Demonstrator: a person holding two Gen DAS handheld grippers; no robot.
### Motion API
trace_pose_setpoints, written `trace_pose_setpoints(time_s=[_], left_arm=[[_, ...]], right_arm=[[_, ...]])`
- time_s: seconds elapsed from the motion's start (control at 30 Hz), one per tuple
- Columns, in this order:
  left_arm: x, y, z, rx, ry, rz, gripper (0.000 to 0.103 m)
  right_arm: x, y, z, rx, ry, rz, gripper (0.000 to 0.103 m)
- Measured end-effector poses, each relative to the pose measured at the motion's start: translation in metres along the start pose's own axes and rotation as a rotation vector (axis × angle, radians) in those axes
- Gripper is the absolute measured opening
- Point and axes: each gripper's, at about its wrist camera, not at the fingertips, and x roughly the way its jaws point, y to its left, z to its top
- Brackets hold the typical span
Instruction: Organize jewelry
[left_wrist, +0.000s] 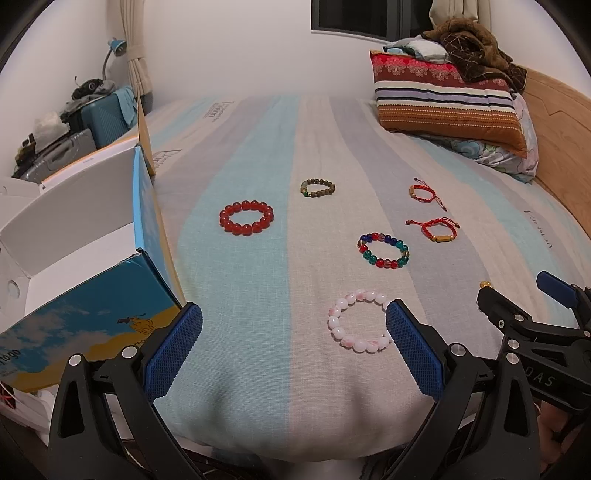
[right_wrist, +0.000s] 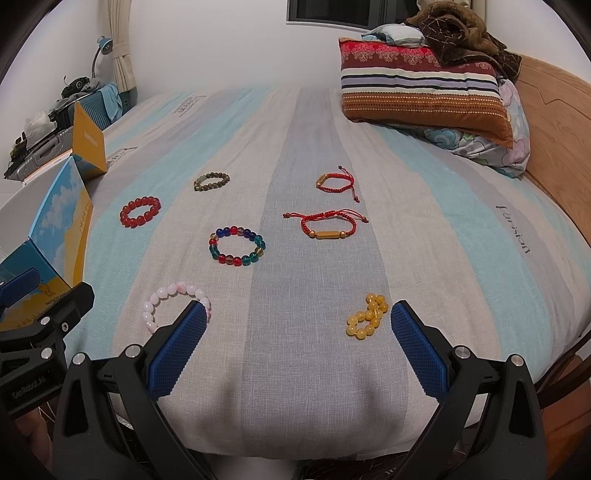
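Several bracelets lie on the striped bed sheet (left_wrist: 258, 155). A pink-white bead bracelet (left_wrist: 338, 317) lies just ahead of my open, empty left gripper (left_wrist: 293, 314), by its right finger. A yellow bead bracelet (right_wrist: 365, 317) lies just inside my open, empty right gripper (right_wrist: 297, 312), near its right finger. Farther off lie a multicolour bead bracelet (right_wrist: 236, 247), a red bead bracelet (left_wrist: 246, 218), a brown bead bracelet (left_wrist: 317, 187) and two red cord bracelets (right_wrist: 327, 225) (right_wrist: 334, 181). An open blue-and-yellow box (left_wrist: 85, 236) stands at the left.
Striped pillows (right_wrist: 424, 96) with a brown blanket lie at the far right by the wooden headboard (right_wrist: 554, 122). Suitcases and clutter (left_wrist: 74, 125) stand beyond the bed's left edge. The right gripper shows at the right edge of the left wrist view (left_wrist: 517, 314).
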Motion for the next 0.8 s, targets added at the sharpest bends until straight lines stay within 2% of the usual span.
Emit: trace_pose_setpoints(time_s=[0.8], left_arm=[[-0.0024, -0.0042, 0.0015, 0.008, -0.001, -0.005, 0.097]], right_arm=[[-0.0026, -0.0017, 0.0000, -0.008, -0.012, -0.005, 0.096]])
